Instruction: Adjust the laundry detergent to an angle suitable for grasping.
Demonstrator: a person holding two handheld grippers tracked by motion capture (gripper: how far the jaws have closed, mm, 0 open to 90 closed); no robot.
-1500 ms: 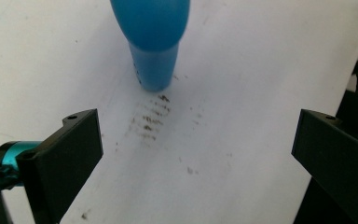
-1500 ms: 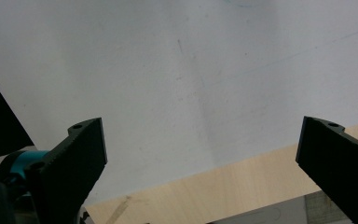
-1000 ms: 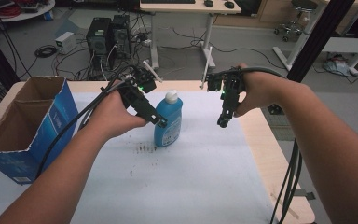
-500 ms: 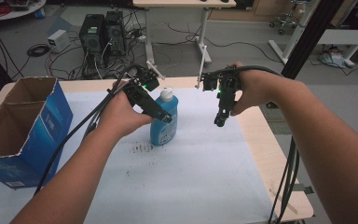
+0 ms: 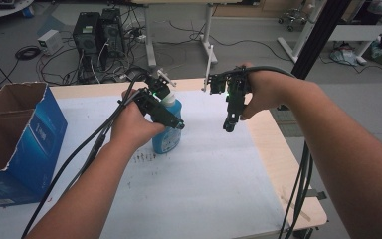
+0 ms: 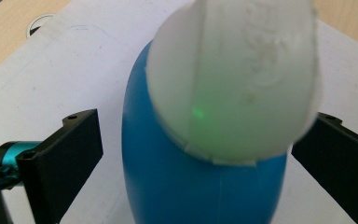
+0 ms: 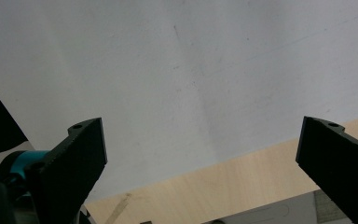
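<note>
A workshop floor strewn with cables, computer towers and desk legs lies beyond a light wooden table (image 5: pixel 278 164) covered by a large white sheet (image 5: pixel 204 184), marked with small dark specks near the left forearm. The biggest thing on it is an open blue cardboard box (image 5: pixel 20 134), standing well to the left of the left gripper (image 5: pixel 176 119), at the table's left edge. Next in size is the blue detergent bottle (image 5: pixel 168 130), upright on the sheet with its white cap (image 5: pixel 167 98) on top, directly under the left gripper. That gripper comes down over it from above at a slant; in the left gripper view the bottle (image 6: pixel 200 177) and cap (image 6: pixel 235 74) stand between the two black jaws, which are spread wide with a gap of white sheet showing on the left side, so they flank the bottle without clamping it. The right gripper (image 5: pixel 229 124) hangs in the air well to the right of the bottle, pointing down at the sheet near the table's bare right margin; its jaws are also spread wide, with nothing between them but sheet and table edge.
</note>
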